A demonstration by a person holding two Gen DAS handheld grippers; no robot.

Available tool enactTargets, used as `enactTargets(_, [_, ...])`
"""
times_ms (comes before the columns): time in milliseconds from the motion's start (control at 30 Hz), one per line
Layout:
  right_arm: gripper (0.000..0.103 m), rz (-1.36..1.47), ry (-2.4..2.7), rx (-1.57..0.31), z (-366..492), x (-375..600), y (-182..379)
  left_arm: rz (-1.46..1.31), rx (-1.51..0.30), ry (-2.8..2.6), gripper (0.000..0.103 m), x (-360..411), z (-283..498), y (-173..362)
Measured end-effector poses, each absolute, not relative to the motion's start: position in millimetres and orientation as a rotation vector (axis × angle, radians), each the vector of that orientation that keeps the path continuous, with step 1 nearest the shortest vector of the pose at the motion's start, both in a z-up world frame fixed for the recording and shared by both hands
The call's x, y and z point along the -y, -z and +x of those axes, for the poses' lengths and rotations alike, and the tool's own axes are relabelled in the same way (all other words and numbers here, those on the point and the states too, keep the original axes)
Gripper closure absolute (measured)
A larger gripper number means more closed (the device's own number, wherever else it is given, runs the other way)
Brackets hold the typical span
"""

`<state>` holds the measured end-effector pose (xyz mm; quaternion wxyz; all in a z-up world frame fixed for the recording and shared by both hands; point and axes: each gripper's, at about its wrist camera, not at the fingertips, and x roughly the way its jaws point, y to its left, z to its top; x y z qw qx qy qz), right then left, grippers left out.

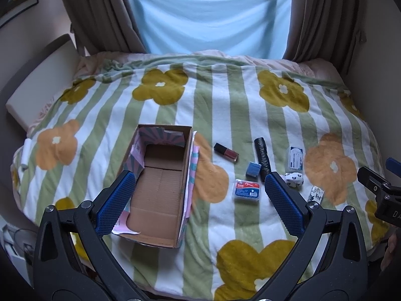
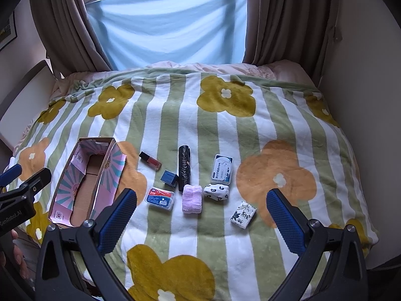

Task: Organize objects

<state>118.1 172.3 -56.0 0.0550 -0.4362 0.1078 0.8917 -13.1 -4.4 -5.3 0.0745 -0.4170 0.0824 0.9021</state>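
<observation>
An empty cardboard box [image 1: 160, 180] [image 2: 85, 183] lies open on the flowered blanket. To its right lie a red lipstick tube [image 2: 150, 160], a black roll [image 2: 184, 168], a small blue cube [image 2: 169, 176], a red-and-blue floss case [image 2: 160, 198], a pink folded cloth [image 2: 192, 198], a spotted white bundle [image 2: 216, 191], a white-and-blue case [image 2: 222, 169] and a patterned tissue pack [image 2: 243, 213]. My left gripper [image 1: 199, 202] hangs open above the box's near right corner. Open too, my right gripper [image 2: 201, 219] hovers over the blanket just short of the pink cloth. Neither holds anything.
The blanket [image 2: 225, 130] covers a bed with a headboard [image 1: 40, 85] at the left and a wall at the right. Brown curtains [image 2: 62, 25] and a blue sheet [image 2: 170, 25] hang behind. A white roll [image 1: 26, 154] lies at the left bed edge.
</observation>
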Motion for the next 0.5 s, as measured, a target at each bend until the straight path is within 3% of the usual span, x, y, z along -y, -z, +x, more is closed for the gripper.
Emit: enactTargets(500, [0.001, -1.332, -2.705, -0.338, 113, -183, 55, -1.243, -0.258, -2.677, 0.001, 6, -16, 6])
